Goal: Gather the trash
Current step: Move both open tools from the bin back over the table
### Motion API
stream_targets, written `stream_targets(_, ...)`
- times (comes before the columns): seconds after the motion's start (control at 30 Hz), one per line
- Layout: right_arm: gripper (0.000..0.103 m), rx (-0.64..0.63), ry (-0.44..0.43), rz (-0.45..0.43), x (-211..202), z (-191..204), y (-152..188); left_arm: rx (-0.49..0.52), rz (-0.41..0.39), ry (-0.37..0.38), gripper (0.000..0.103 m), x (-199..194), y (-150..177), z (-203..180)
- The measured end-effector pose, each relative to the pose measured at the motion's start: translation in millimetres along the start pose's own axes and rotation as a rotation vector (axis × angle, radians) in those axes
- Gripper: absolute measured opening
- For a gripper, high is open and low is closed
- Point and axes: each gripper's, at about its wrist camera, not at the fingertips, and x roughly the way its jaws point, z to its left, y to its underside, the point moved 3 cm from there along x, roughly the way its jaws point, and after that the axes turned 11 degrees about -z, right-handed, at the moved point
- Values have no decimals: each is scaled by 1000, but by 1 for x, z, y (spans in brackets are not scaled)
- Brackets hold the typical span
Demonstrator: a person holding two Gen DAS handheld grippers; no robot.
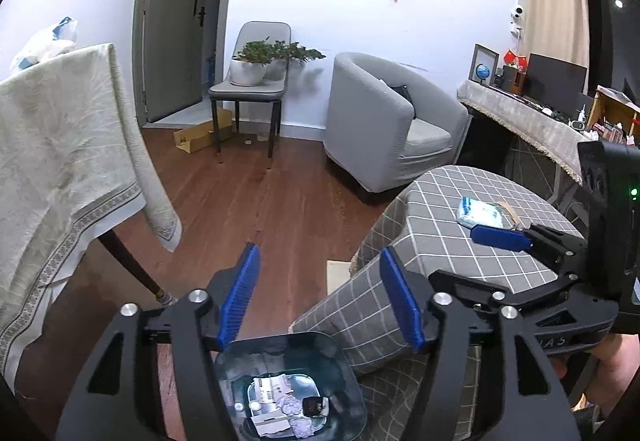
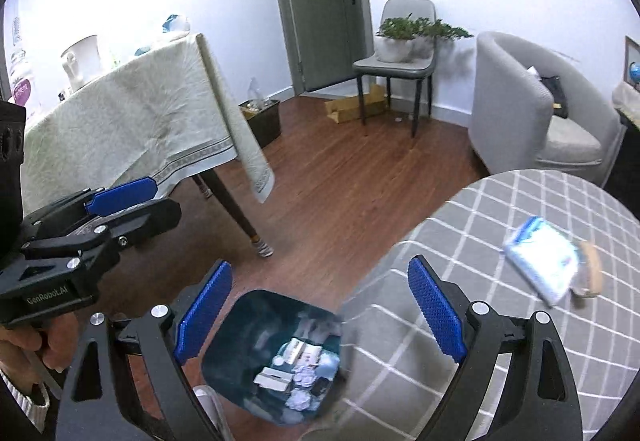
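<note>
A dark bin stands on the floor beside the round table, holding crumpled paper and small cartons; it also shows in the right wrist view. My left gripper is open and empty above the bin. My right gripper is open and empty, above the bin's edge and the table. A blue-white tissue pack lies on the checked tablecloth, also in the right wrist view, next to a tan object.
A table with a pale cloth stands at the left. A grey armchair and a chair with potted plants are at the back. A cardboard box lies on the wood floor. A desk with a monitor is right.
</note>
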Motion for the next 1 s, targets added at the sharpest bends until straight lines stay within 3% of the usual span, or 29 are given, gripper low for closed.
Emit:
stream_targets(0.63, 90, 61, 219, 4, -37, -105, 8, 48, -8, 133, 81, 46, -5, -73)
stream_targets(0.93, 72, 96, 284, 20, -42, -150, 9, 86, 29, 182, 84, 79, 2, -101)
stream_targets(1.0, 64, 116, 294, 32, -41, -162, 9, 91, 37, 192, 84, 85, 4, -106)
